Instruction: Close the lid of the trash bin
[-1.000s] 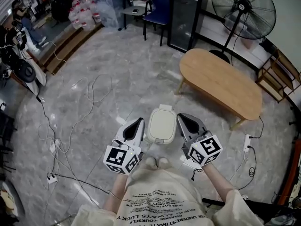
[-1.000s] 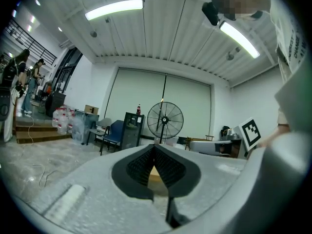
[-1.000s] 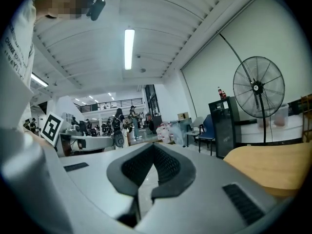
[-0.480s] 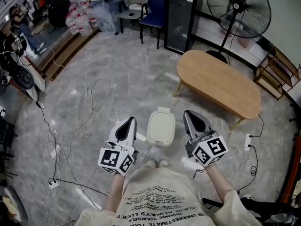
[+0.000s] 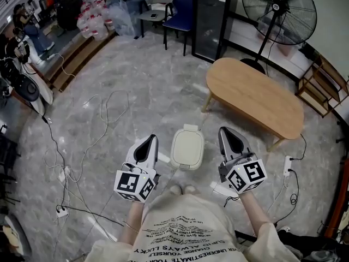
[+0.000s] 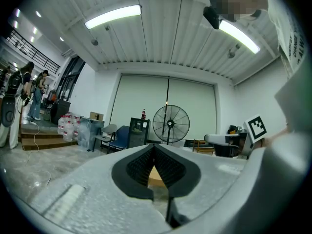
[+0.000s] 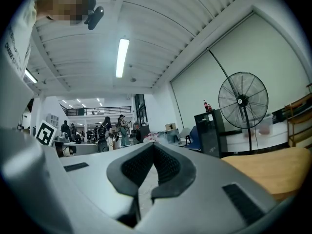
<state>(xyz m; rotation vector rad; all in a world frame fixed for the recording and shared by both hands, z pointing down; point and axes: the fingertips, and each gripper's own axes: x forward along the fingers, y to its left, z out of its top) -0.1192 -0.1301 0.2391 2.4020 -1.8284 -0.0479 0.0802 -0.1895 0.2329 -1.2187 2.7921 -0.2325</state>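
A small white trash bin [image 5: 187,148] stands on the marble floor just in front of the person's feet, its lid lying flat and closed on top. My left gripper [image 5: 148,141] hovers to the bin's left and my right gripper [image 5: 227,131] to its right, neither touching it. Both point forward and level. In the left gripper view the dark ribbed pads [image 6: 142,165] meet at the tips of the left gripper [image 6: 155,147] with nothing between them. The right gripper [image 7: 152,146] shows the same in its own view. The bin is out of both gripper views.
An oval wooden table [image 5: 256,94] stands ahead to the right, with a tall fan [image 5: 278,10], a black cabinet [image 5: 210,18] and a blue chair [image 5: 182,7] behind it. Cables [image 5: 82,146] trail over the floor at left. A power strip [image 5: 284,164] lies at right.
My right gripper has drawn away from the bin, to the right and slightly up. The left gripper has drifted a little to the left. Both stay shut and the lid stays down.
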